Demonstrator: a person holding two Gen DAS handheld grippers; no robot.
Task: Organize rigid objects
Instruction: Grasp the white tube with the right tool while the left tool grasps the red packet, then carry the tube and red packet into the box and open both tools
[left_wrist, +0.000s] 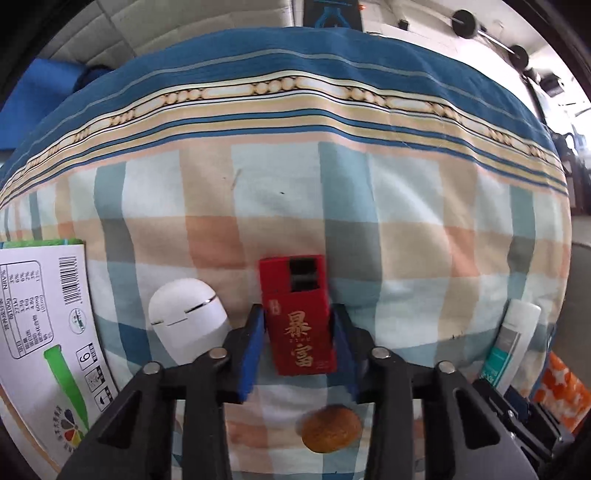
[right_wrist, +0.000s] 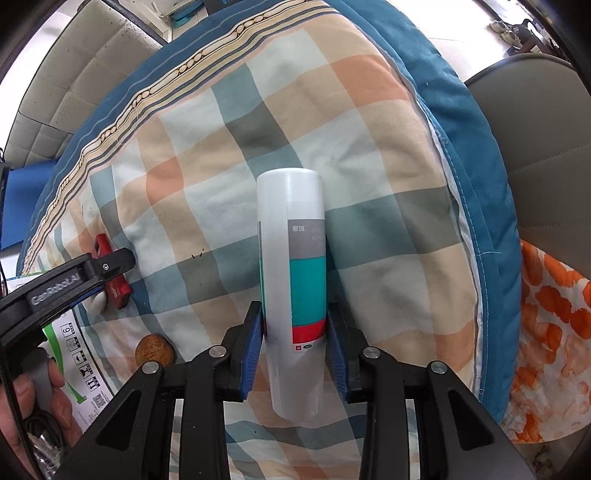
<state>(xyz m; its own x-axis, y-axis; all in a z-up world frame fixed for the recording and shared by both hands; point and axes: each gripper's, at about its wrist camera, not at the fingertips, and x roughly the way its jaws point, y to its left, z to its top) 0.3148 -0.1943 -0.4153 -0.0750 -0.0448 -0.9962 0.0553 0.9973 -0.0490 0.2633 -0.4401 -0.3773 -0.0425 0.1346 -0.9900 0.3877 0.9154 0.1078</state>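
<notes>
On the bed quilt (right_wrist: 369, 155) | left hand-held gripper (left_wrist: 298, 343) pinches red box (left_wrist: 297, 314) between both pads, likely to carry it | right hand-held gripper (right_wrist: 294, 345) pinches white bottle (right_wrist: 293, 280) low on its body | earbud case (left_wrist: 188, 319), nut (left_wrist: 331, 428) and carton (left_wrist: 40, 325) crowd the left | open quilt ahead; edge falls away on the right.

The right gripper (right_wrist: 294, 332) clamps a white bottle (right_wrist: 291, 266) with a grey, teal and red label between its blue pads (right_wrist: 252, 347), above a plaid quilt (right_wrist: 369, 155). At left, the left gripper (right_wrist: 110, 264) holds a red box (right_wrist: 112, 280). A brown, possibly walnut-like object (right_wrist: 154, 354) lies beside a printed carton (right_wrist: 79, 354).
</notes>
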